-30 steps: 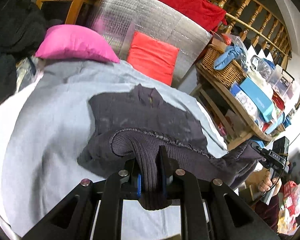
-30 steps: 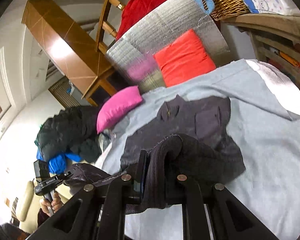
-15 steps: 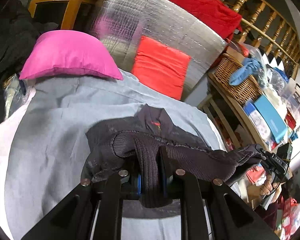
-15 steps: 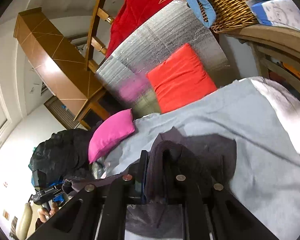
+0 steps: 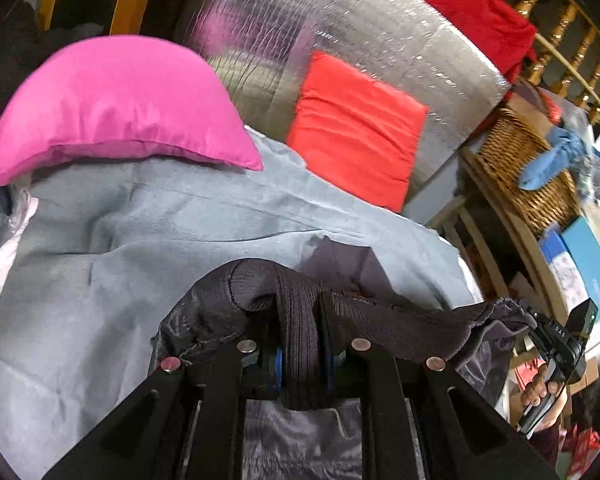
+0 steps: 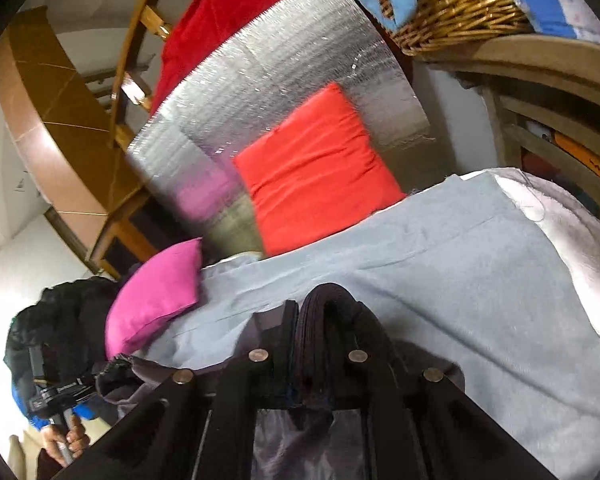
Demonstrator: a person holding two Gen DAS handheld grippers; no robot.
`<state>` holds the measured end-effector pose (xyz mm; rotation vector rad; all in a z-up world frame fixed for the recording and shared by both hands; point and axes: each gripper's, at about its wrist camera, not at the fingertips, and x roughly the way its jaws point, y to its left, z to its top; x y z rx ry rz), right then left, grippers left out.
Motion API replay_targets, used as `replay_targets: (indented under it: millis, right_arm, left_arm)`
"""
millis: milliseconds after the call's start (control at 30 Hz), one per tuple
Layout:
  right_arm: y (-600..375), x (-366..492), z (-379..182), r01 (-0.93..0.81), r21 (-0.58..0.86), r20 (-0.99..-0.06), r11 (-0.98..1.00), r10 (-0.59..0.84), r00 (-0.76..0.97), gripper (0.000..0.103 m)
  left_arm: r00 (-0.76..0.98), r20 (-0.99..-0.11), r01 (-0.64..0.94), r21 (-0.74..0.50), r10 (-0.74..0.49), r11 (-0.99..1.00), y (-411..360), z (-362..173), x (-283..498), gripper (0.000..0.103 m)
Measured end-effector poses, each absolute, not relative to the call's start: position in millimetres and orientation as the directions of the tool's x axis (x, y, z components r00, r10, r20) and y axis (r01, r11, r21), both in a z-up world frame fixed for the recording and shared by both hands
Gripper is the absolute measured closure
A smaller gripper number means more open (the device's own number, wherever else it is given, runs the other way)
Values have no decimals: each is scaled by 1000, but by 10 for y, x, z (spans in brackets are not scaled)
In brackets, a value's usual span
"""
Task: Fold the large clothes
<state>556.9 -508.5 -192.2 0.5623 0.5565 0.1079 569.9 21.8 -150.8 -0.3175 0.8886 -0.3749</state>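
Holding the ribbed hem of the dark jacket (image 5: 300, 320), my left gripper (image 5: 302, 356) has its jaws pinched narrow on a thick fold of the knit, which bulges up and over between the blue-lined pads. From that grip the hem stretches taut to my right, where the other corner is bunched in my right gripper, seen far off at the edge of the left wrist view with a hand (image 5: 540, 390) on its handle. In its own camera my right gripper (image 6: 312, 360) is clamped tight on several stacked layers of the same dark fabric, which arch above the fingertips. The rest of the garment hangs below both grippers as shiny grey lining, close under the lenses; I think part of it rests on the bed, but the gripper frames hide that.

The jacket sits over the near part of the pale blue sheet (image 5: 100, 280) that covers the bed. At the head of the bed lies a pink pillow (image 5: 112, 104), and beside it an orange-red cushion (image 5: 356, 128) leans against a silver quilted foil panel (image 5: 340, 24). A red cloth (image 5: 460, 0) drapes over the wooden railing behind. To the right, a wicker basket (image 5: 524, 168) stands on a wooden shelf.
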Motion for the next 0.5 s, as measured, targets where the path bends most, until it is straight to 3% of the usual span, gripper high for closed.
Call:
replay_targets:
  millis: [500]
  right_arm:
    - [-5256, 6399, -2745, 185, 536, -523, 823, 152, 838, 94]
  left_arm:
    - [554, -737, 85, -411, -386, 908, 51, -2301, 6405, 87]
